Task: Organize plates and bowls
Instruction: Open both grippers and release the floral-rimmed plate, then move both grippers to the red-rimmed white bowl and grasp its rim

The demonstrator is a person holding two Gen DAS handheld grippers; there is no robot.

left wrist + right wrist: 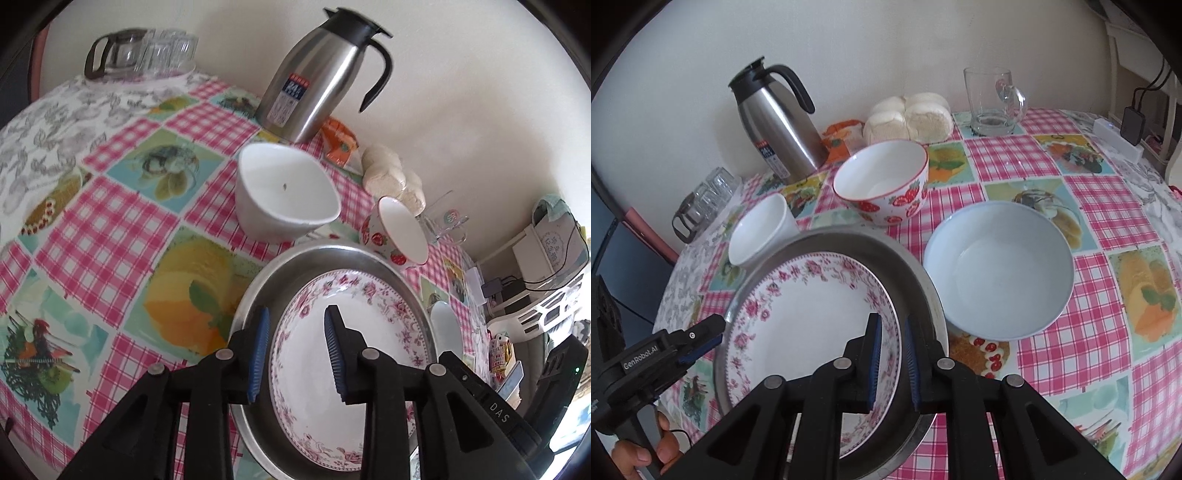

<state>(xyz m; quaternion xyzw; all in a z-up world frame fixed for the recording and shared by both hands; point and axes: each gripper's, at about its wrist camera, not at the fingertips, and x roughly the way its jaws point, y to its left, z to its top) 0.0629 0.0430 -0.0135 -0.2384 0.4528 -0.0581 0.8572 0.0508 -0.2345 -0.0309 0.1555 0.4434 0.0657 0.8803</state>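
Floral plate (812, 325) inside metal pan (916, 280), right tongs (892, 360) clamping pan rim, left tongs (297, 350) parted

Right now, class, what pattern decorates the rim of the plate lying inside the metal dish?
Pink flowers on white, around the plate rim; clearest in the right wrist view.

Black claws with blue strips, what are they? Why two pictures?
They are grippers, tongs a person holds, one per hand. Each carries a camera looking along its fingers; one picture comes from each. The right gripper pinches the rim of a metal pan with a flowery plate inside. The left gripper is open at the pan's other side, holding nothing. On the checked table stand a strawberry bowl, a pale blue bowl, a white bowl and a steel jug.
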